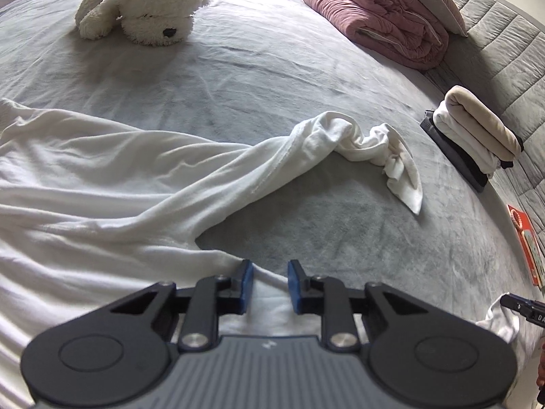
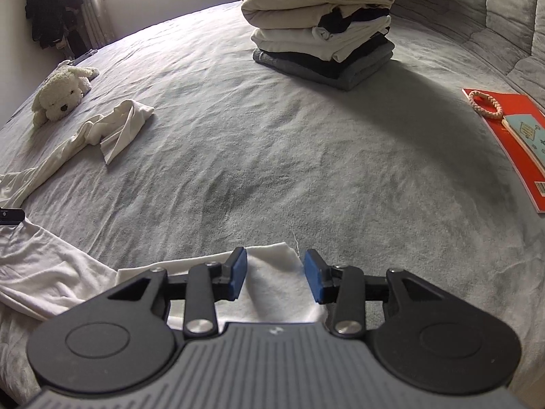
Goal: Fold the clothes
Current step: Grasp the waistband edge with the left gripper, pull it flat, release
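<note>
Book (right wrist view only)

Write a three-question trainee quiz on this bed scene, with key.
1. True or false: the white garment already lies on the stack of folded clothes.
2. Which item lies on the red book? A) pink braided ring B) plush dog C) pink quilt
3. What lies between the pads of the right gripper?

Key: 1 false; 2 A; 3 a corner of the white garment, not pinched.
</note>
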The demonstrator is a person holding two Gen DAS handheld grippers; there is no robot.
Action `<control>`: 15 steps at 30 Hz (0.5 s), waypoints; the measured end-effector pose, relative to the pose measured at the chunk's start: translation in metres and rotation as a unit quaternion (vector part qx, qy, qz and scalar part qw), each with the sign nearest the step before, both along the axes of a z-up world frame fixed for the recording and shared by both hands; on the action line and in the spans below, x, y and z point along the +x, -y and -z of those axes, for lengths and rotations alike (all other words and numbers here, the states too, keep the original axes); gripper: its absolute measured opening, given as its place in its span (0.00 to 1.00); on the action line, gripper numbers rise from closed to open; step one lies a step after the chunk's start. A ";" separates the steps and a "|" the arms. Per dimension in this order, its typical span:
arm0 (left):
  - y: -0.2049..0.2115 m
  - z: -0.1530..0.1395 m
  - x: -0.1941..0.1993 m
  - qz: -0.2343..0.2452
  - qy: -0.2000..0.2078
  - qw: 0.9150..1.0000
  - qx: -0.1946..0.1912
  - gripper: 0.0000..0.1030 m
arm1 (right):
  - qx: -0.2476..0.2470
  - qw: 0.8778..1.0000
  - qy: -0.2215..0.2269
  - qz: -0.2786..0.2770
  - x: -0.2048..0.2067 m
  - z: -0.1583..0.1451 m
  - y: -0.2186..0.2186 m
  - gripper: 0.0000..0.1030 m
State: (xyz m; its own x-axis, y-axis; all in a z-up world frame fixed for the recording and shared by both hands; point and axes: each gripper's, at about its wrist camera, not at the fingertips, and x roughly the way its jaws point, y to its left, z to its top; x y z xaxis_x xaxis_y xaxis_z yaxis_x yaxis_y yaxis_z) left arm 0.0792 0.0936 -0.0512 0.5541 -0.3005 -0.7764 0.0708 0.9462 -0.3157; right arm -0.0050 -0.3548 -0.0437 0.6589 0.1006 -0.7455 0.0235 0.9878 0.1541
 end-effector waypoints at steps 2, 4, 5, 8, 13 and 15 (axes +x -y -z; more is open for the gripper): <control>-0.001 0.003 0.001 -0.016 0.000 1.000 0.003 0.02 | 0.002 1.000 0.012 -0.004 0.001 0.006 -0.001 0.31; -0.002 0.004 0.000 -0.027 0.004 1.000 -0.001 0.00 | 0.002 1.000 0.022 -0.005 0.000 0.007 0.000 0.17; -0.002 0.003 -0.001 -0.029 0.007 1.000 -0.001 0.00 | 0.002 1.000 0.027 -0.004 -0.001 0.007 0.000 0.07; 0.002 -0.005 -0.007 -0.028 0.032 0.999 0.004 0.00 | 0.003 0.999 0.041 -0.003 -0.005 0.007 0.002 0.03; 0.002 -0.022 -0.017 -0.033 0.076 0.997 -0.001 0.00 | -0.009 0.997 0.078 0.027 -0.015 -0.006 0.011 0.03; 0.000 -0.026 -0.018 -0.042 0.089 0.995 -0.013 0.00 | -0.010 0.995 0.093 0.040 -0.017 -0.011 0.015 0.03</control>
